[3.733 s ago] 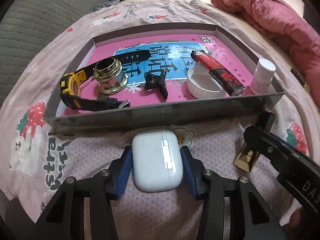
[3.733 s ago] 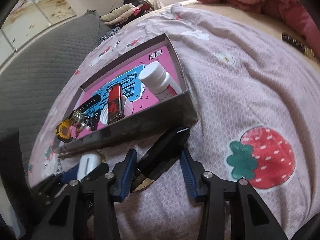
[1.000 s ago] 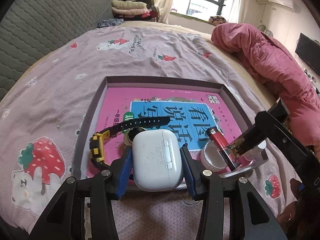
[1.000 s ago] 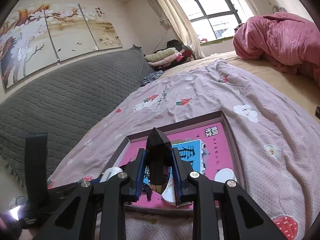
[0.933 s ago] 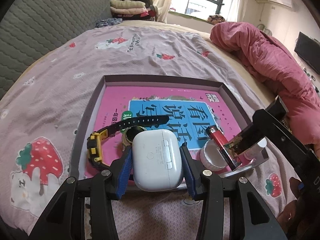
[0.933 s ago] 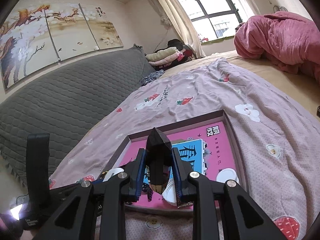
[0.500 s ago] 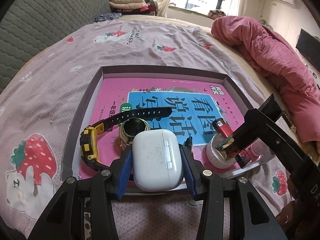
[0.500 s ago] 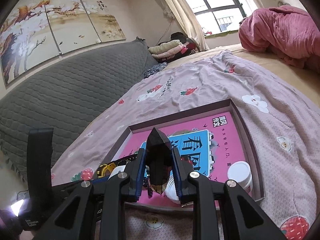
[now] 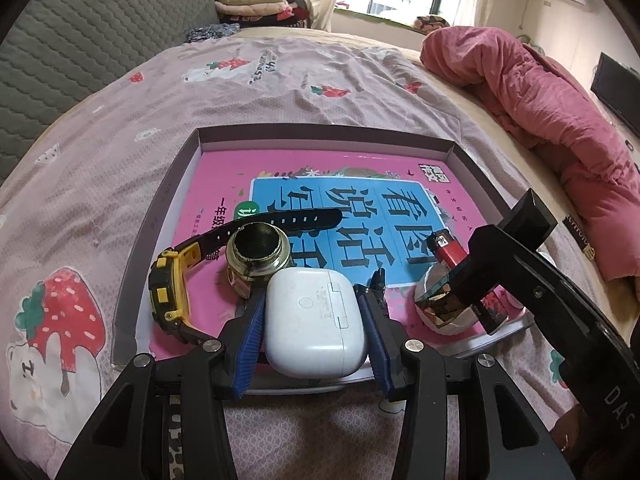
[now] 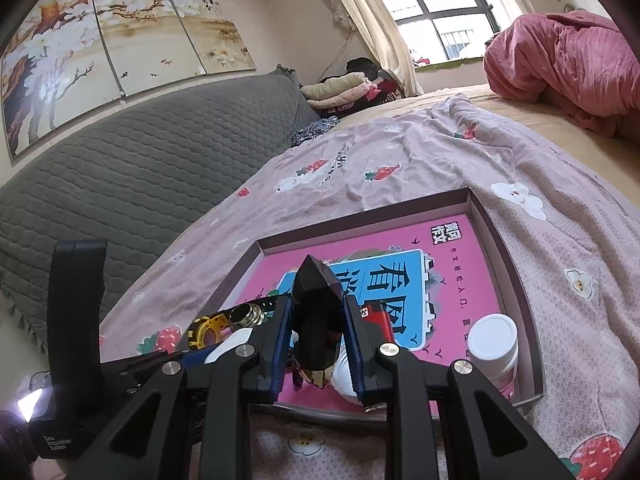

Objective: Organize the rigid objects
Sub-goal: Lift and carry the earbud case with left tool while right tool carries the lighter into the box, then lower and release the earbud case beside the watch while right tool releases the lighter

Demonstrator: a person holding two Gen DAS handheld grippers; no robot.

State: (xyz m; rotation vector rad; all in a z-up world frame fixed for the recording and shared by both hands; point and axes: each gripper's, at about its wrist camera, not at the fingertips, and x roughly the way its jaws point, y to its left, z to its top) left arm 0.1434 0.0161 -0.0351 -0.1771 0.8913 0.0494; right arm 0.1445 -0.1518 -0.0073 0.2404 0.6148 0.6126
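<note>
My left gripper [image 9: 314, 312] is shut on a white earbuds case [image 9: 316, 320] and holds it over the near edge of the shallow pink-lined box [image 9: 320, 136]. My right gripper [image 10: 316, 340] is shut on a black and gold faceted bottle [image 10: 318, 320], held above the box's near right part; it also shows in the left wrist view [image 9: 444, 300]. In the box lie a yellow and black watch [image 9: 168, 296], a brass cap [image 9: 256, 252], a red lighter [image 9: 446, 246], a white lid [image 9: 424, 284], a small black piece [image 9: 378, 280] and a white pill bottle [image 10: 494, 344].
The box lies on a pink strawberry-print bedsheet [image 9: 120, 120]. A rolled pink blanket [image 9: 540, 92] lies to the right, a grey padded headboard [image 10: 140, 160] to the left, folded clothes [image 9: 252, 0] at the far end.
Both grippers lifted their objects off the sheet, then came down and forward over the box's near edge. The black bottle now hangs over the white lid and lighter.
</note>
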